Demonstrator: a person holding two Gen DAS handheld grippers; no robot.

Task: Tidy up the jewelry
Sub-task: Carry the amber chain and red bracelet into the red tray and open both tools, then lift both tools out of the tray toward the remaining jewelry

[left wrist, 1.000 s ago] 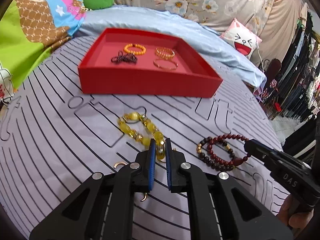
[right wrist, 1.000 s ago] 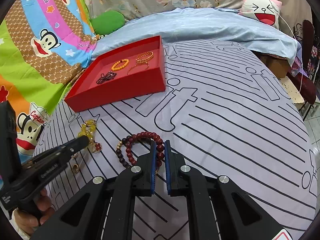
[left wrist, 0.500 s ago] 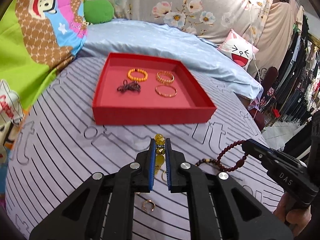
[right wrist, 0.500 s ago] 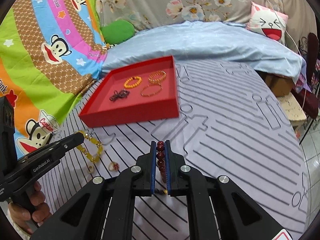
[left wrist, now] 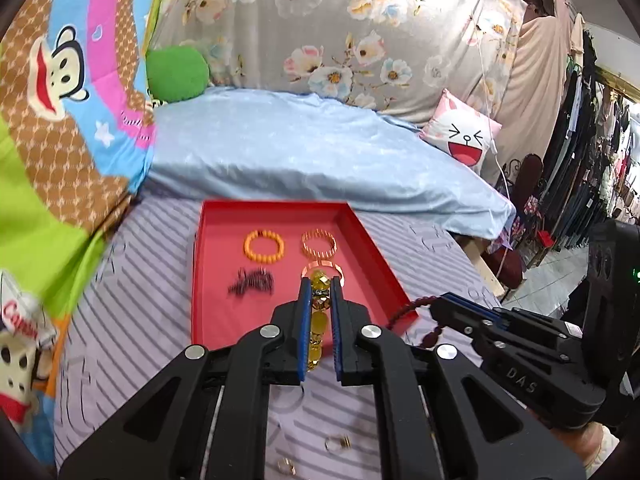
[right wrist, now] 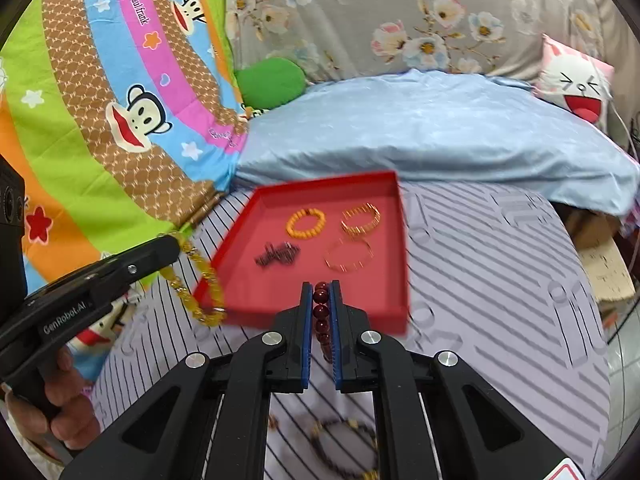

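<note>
My left gripper (left wrist: 320, 292) is shut on a yellow bead bracelet (left wrist: 319, 320) and holds it in the air over the near edge of the red tray (left wrist: 370, 248). My right gripper (right wrist: 321, 294) is shut on a dark red bead bracelet (right wrist: 321, 314), also lifted, just before the tray's (right wrist: 402, 240) near wall. In the tray lie an orange bead bracelet (right wrist: 306, 222), a gold link bracelet (right wrist: 361, 219), a thin gold bangle (right wrist: 348, 255) and a dark beaded piece (right wrist: 277, 253). The yellow bracelet (right wrist: 200, 284) hangs from the left gripper (right wrist: 170, 246) in the right wrist view.
The bed cover is lilac with dark stripes (right wrist: 500, 280). Small gold rings (left wrist: 336, 442) lie on it below the left gripper. A dark bead bracelet (right wrist: 344, 452) lies under the right gripper. A light blue quilt (left wrist: 300, 152) and pillows lie behind the tray.
Both grippers have lifted their bracelets off the bed cover and carried them forward to the red tray. The tray now sits closer in both views.
</note>
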